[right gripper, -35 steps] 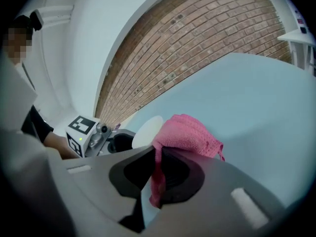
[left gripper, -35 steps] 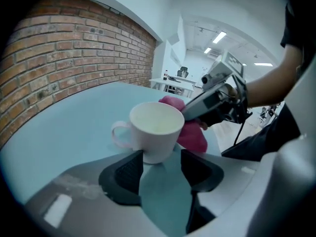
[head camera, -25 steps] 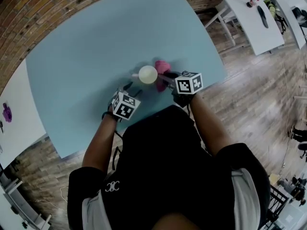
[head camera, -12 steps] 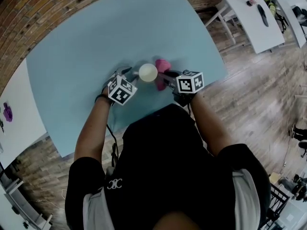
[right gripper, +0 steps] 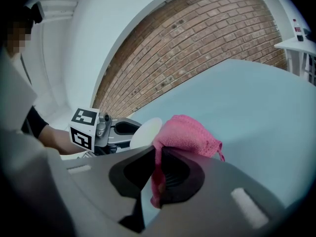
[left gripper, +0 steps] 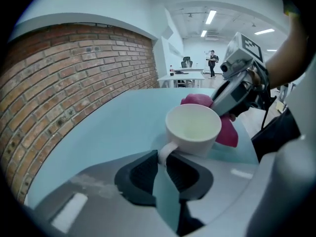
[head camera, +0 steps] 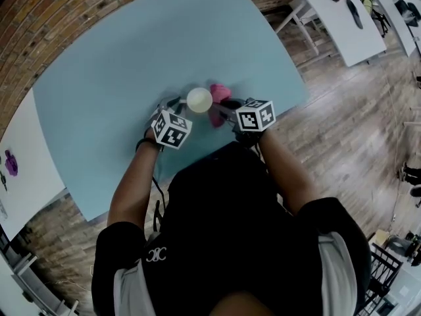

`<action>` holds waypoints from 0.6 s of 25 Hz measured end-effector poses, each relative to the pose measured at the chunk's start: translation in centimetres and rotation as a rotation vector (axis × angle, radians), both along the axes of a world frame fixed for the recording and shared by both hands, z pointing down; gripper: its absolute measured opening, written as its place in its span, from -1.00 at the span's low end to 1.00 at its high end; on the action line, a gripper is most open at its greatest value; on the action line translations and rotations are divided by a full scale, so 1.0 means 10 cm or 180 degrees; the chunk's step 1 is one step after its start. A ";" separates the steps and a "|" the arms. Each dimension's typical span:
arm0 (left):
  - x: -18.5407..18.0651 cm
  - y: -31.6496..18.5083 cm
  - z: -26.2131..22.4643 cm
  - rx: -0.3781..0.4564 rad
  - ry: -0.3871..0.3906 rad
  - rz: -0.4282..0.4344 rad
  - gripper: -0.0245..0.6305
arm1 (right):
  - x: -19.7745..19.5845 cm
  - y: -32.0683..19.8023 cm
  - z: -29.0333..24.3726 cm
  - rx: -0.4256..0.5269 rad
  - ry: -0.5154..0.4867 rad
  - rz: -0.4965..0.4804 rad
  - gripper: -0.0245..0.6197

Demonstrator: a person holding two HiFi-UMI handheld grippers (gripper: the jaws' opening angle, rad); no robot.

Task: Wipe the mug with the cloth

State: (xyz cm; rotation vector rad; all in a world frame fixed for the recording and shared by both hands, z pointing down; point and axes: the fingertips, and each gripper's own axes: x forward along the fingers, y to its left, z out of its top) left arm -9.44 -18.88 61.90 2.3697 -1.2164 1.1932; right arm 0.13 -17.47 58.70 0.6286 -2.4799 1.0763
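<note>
My left gripper (left gripper: 163,164) was closing on the mug (left gripper: 193,127) handle while my right gripper (right gripper: 159,154) pinched the pink cloth (right gripper: 187,132). Light-blue table (head camera: 131,58) sat by a brick wall (left gripper: 74,78), with wooden floor (head camera: 348,130) around it.

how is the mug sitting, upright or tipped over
Upright: the mug stands on the blue table with its open mouth facing up and its handle sticking out sideways.

Head view looks steeply down from above; the two gripper views, close and facing each other, share the mug (left gripper: 192,130).
</note>
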 end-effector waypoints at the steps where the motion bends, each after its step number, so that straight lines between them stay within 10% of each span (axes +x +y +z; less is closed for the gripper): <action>1: -0.01 0.00 0.00 0.0017 0.0010 -0.0066 -0.76 | -0.01 0.02 0.00 0.0005 0.0007 -0.0006 -0.81; 15: 0.00 -0.03 0.00 0.0053 0.0069 -0.0383 -0.77 | -0.28 0.45 0.08 -0.0025 0.0157 -0.0483 -0.81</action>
